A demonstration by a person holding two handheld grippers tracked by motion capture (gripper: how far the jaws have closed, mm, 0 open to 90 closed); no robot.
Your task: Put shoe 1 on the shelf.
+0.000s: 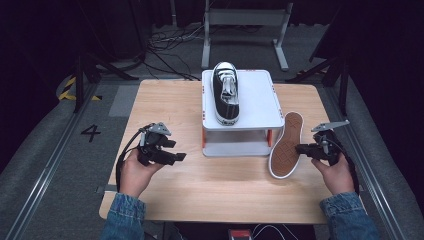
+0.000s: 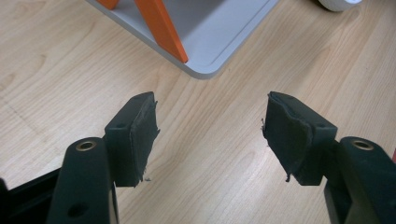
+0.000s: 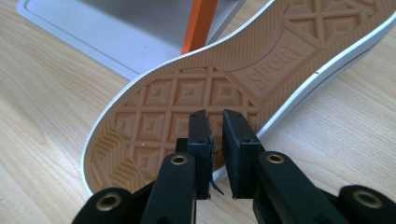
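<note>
wooden table (image 1: 165, 105) carries a white stand (image 1: 260, 100); at four o'clock an upturned shoe (image 1: 286, 145), right gripper (image 1: 301, 148) nearly clenched beside it, left gripper (image 1: 176, 157) released.

The tipped shoe (image 1: 287, 145) shows its tan sole; its upper is turned away and hidden, and in the right gripper view its heel runs off the top edge. Whether the right gripper (image 3: 215, 140), jaws nearly closed, pinches anything cannot be told. In the left gripper view the stand (image 2: 210, 32) is cut off by the top edge. The person's sleeves (image 1: 122, 217) leave the high view's bottom edge.
</note>
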